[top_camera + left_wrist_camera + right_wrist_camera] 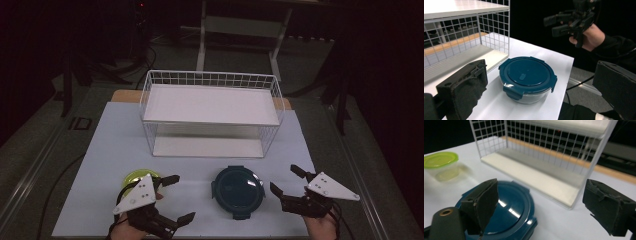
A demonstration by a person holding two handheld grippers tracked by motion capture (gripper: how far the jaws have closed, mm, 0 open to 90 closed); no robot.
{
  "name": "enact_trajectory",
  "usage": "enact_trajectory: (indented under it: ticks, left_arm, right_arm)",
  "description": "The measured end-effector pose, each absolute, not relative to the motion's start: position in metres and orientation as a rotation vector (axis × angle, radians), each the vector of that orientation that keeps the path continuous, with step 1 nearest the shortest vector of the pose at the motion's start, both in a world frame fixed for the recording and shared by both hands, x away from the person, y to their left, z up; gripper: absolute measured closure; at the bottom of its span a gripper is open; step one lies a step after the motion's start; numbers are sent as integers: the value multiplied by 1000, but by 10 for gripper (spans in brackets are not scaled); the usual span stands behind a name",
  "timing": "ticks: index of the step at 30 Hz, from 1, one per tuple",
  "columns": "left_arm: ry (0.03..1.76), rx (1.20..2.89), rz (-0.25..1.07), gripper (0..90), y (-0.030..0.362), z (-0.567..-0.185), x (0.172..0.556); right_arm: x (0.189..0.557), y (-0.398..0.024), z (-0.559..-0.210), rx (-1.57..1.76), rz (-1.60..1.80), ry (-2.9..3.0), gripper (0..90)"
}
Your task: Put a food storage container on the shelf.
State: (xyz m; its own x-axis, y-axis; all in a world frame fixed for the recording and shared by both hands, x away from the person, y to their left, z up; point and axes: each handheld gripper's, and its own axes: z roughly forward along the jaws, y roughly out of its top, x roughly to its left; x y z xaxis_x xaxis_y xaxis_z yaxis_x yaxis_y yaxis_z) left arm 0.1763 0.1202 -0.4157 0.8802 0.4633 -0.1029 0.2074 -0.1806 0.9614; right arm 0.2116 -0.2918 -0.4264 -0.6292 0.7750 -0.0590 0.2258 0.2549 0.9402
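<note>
A round glass container with a dark teal clip lid (238, 192) stands on the white table top (100, 150) near the front edge. My right gripper (284, 179) hovers just right of it, open, with nothing between its pads. My left gripper (181, 198) is to the container's left, also open and empty. In the left gripper view the teal container (527, 75) lies ahead of the spread jaws, and the right gripper (564, 23) hangs above and beyond it. The right gripper view has the teal lid (511, 207) low behind its left jaw.
A small container with a yellow-green lid (137, 177) sits by my left gripper, also at far left in the right gripper view (440, 160). A white wire rack with two shelves (210, 107) stands behind the containers. The table's front edge is close to both hands.
</note>
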Motion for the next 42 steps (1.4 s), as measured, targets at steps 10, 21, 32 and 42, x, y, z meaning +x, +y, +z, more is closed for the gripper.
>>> enact_trajectory:
  ticks: [10,21,32,42]
  left_arm:
    - [562,1784,204,0,87,-412,198]
    - [742,1851,41,0,63,-451,230]
    - [891,1801,-123,0,48,-476,256]
    - [1029,1827,-190,0,51,-495,266]
  right_arm:
    - [201,-292,-415,825,1390,1936,205]
    - [210,-281,-428,831,1376,2069,211]
    - [213,-275,-435,822,1378,2138,133]
    - [220,-274,-450,962,1357,2171,98]
